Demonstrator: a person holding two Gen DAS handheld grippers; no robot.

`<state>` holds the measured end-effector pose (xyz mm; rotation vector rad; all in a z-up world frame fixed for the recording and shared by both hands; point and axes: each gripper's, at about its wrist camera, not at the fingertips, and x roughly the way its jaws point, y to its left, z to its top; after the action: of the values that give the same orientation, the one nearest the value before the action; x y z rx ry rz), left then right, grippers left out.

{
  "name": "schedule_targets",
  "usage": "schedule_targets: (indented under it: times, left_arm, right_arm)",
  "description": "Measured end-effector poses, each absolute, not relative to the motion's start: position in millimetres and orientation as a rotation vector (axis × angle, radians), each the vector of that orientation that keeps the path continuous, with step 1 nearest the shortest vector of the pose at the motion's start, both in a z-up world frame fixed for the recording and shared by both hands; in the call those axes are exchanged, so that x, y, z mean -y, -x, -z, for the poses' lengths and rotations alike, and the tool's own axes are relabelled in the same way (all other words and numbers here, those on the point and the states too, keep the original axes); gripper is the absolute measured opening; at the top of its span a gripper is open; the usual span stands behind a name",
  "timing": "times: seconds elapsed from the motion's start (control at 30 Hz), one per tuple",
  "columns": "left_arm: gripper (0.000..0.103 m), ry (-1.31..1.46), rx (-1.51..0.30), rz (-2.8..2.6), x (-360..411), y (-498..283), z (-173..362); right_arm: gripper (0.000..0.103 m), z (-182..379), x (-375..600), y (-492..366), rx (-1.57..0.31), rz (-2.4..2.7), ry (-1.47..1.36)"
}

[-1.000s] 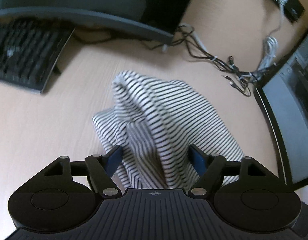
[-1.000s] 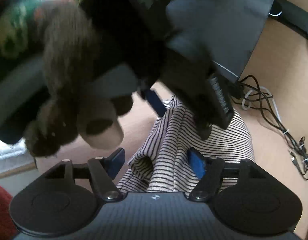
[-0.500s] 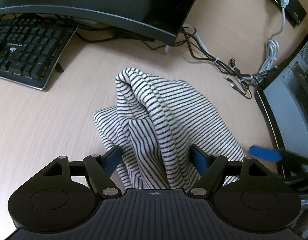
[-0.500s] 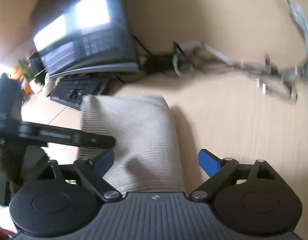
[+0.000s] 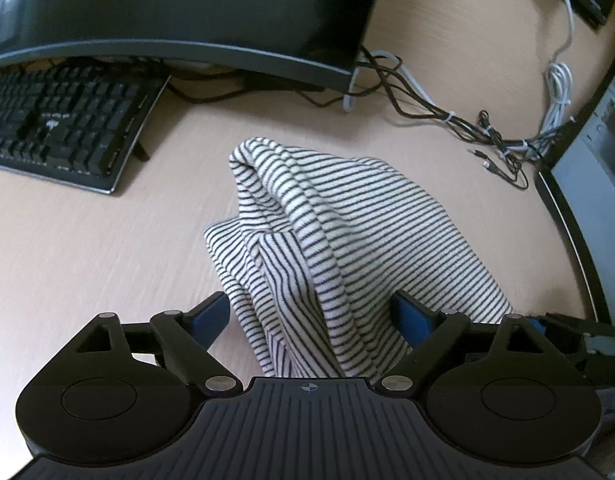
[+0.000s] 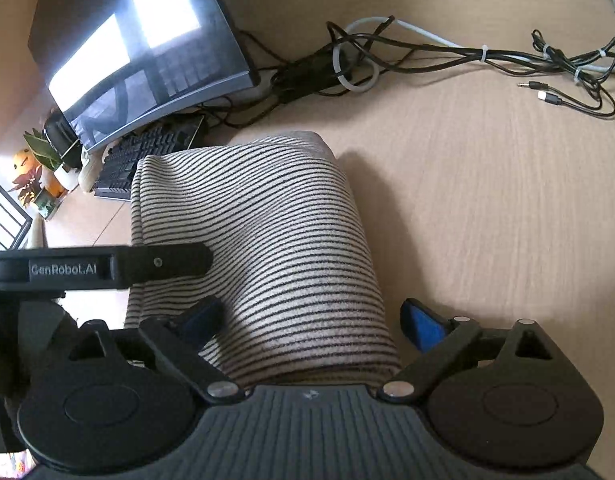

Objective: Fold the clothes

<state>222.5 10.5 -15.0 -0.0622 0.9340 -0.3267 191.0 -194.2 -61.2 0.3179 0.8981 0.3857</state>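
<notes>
Both sets of jaws stand wide and are opening. Between the blue pads of the left gripper [image 5: 311,314] the striped garment [image 5: 331,240] lies bunched in a folded heap on the wooden desk [image 5: 79,248]; neither pad visibly presses it. The right gripper [image 6: 313,320] straddles the same cloth from its other side, its right pad clear of the fabric, its left pad at the fabric's edge. A keyboard [image 5: 59,124] and monitor [image 5: 179,16] sit beyond.
</notes>
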Motion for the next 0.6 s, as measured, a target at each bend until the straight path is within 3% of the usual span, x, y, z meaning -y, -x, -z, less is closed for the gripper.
schedule_targets:
  times: [0.27, 0.47, 0.6]
  left_arm:
    - [0.092, 0.054, -0.927, 0.35, -11.7, -214.1, 16.0]
    - [0.092, 0.049, -0.922, 0.341, -14.0, -213.0, 15.1]
    - [0.092, 0.066, -0.926, 0.334, -20.4, -214.6, 15.3]
  right_arm:
    - [0.095, 63.4, 194.3, -189.1, -0.901, -0.387, -0.324]
    - [0.08, 45.1, 178.6, -182.1, -0.854, -0.413, -0.223]
    - [0.078, 29.7, 170.2, -178.1, -0.811, -0.416, -0.172]
